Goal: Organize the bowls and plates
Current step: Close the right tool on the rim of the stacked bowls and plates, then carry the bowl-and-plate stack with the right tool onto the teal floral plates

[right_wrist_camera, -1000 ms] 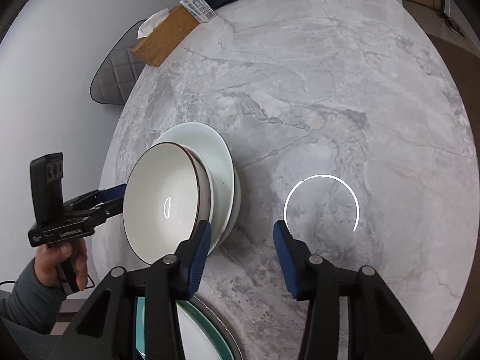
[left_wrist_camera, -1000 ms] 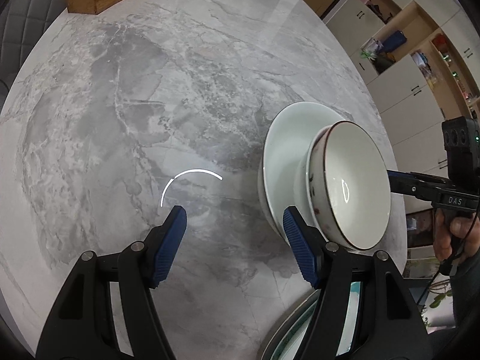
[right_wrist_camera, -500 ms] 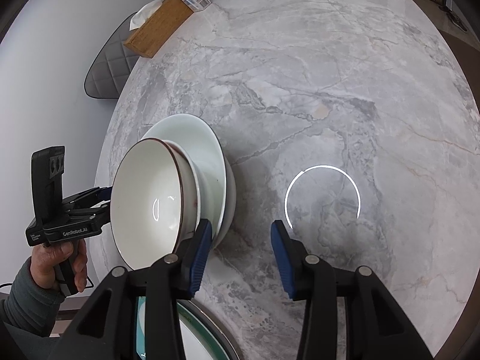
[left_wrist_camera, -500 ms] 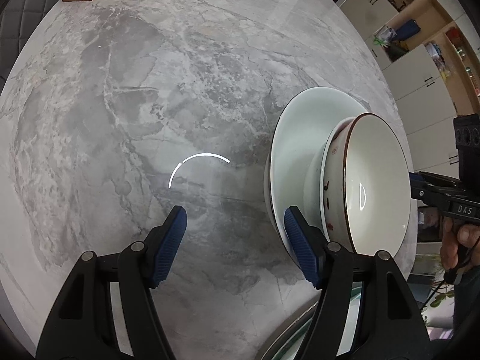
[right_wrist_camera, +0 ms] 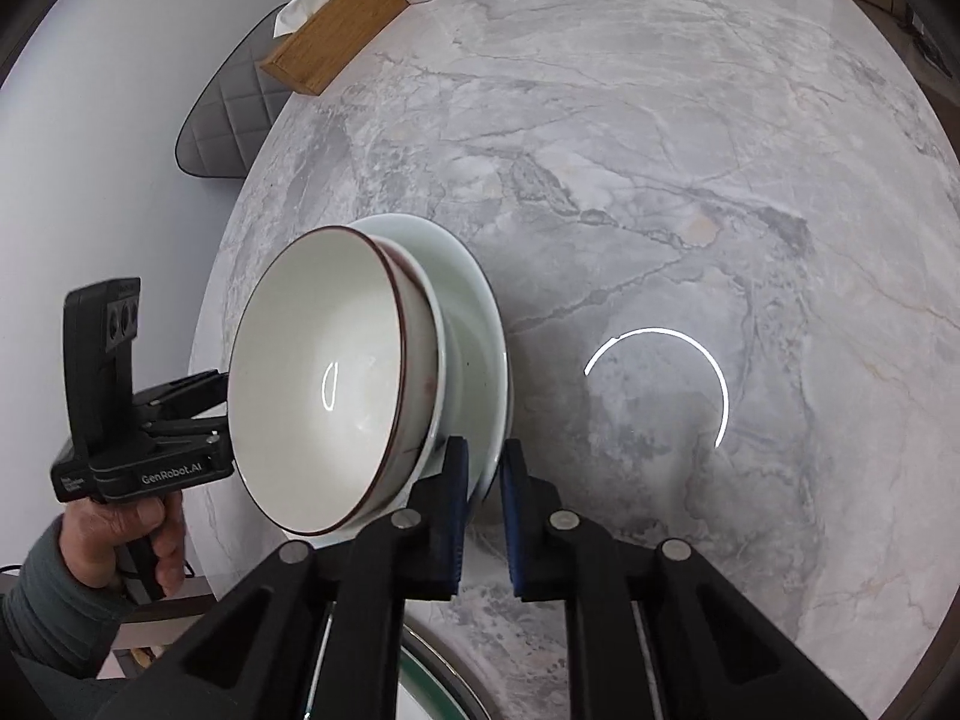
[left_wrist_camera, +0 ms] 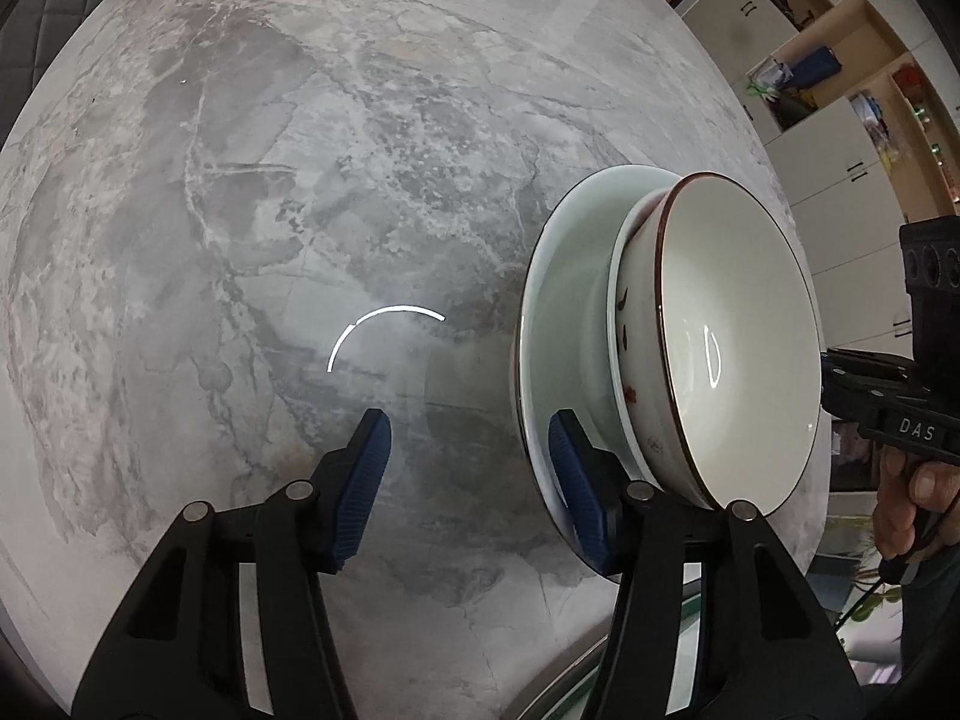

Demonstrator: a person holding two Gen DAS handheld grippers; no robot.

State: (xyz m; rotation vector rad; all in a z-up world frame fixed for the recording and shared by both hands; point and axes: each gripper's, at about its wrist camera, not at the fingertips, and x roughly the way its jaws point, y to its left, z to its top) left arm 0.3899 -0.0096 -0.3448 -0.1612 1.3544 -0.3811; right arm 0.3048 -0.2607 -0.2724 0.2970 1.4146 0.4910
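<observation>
A stack stands on the marble table: a white bowl with a dark red rim nested in a second white bowl, on a pale plate. The stack also shows in the right wrist view, bowl on plate. My right gripper is shut on the plate's near rim, one finger above and one below. My left gripper is open, its right finger by the plate's edge on the opposite side, apart from it or just touching.
A wooden tissue box and a dark appliance sit at the table's far edge, beside a grey quilted chair. A green-rimmed plate lies at the near table edge under my grippers. Cabinets stand to the right.
My right gripper has moved left onto the plate's rim and closed on it. My left gripper has moved in closer to the stack, still open.
</observation>
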